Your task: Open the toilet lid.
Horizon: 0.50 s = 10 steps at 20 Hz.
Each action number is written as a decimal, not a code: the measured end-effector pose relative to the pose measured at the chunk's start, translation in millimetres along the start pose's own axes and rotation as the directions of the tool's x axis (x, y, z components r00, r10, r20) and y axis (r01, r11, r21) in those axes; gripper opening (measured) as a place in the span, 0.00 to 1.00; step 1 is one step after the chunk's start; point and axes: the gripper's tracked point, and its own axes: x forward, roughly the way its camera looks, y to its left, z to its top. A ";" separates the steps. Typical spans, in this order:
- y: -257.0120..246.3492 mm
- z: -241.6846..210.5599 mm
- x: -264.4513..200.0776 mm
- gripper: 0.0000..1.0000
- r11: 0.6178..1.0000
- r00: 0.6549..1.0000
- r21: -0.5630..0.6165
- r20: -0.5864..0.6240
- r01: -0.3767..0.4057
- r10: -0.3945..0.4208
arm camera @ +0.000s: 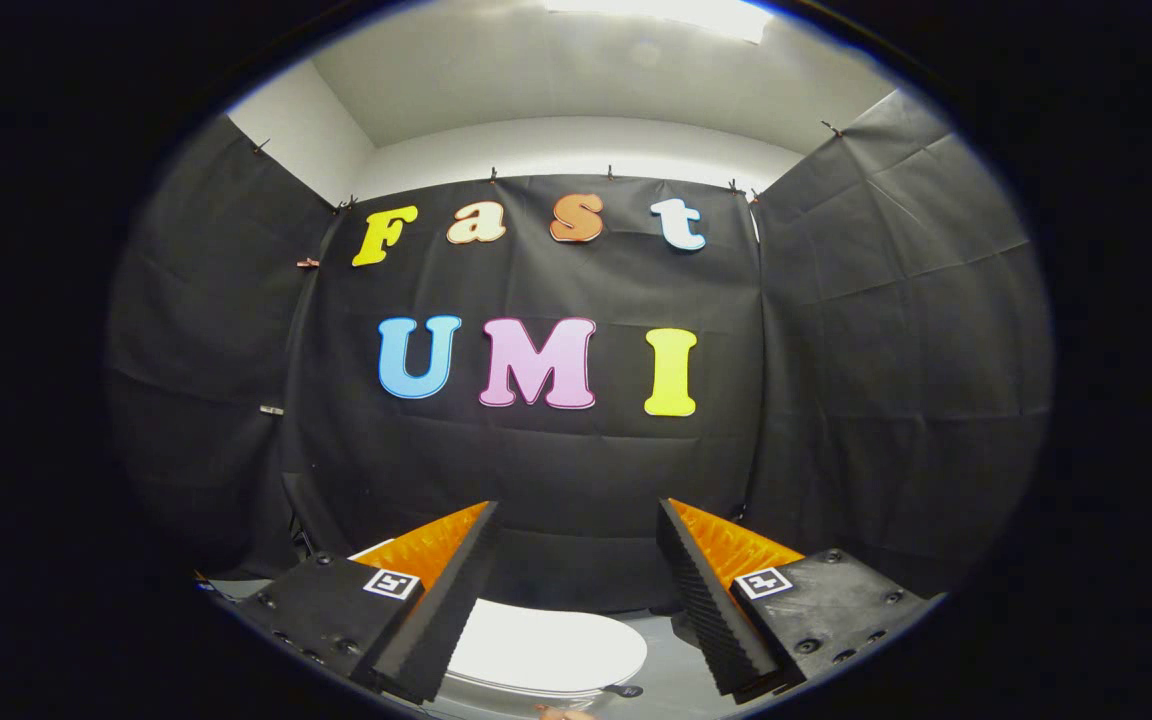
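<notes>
Nothing of the opening is done yet, as far as you can judge: the toilet lid point(546, 650) lies flat and white low in the frame, in the gap between the two fingers and a little below them, and it looks closed. Your gripper point(576, 560) is held level, facing the black cloth wall point(556, 470) that fills the middle of the frame, with its fingers spread wide and grasping nothing. Neither finger touches the lid. What is left is the whole job: tip the gripper down toward the lid's near rim, get a finger under or onto the edge, and swing it up toward the wall.

As for writing, each finger block carries a small square black-and-white marker point(392, 584), one at lower left and one at lower right; they are coded patterns, not readable words. No brand shows on the toilet.
</notes>
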 end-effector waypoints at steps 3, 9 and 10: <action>-1.9 -0.4 0.2 0.98 1.000 1.000 0.005 0.002 0.012 -0.012; -12.3 -12.5 14.1 0.98 0.997 0.997 0.051 -0.038 0.063 -0.061; -18.1 -15.8 18.4 0.99 0.996 0.997 0.058 -0.049 0.070 -0.067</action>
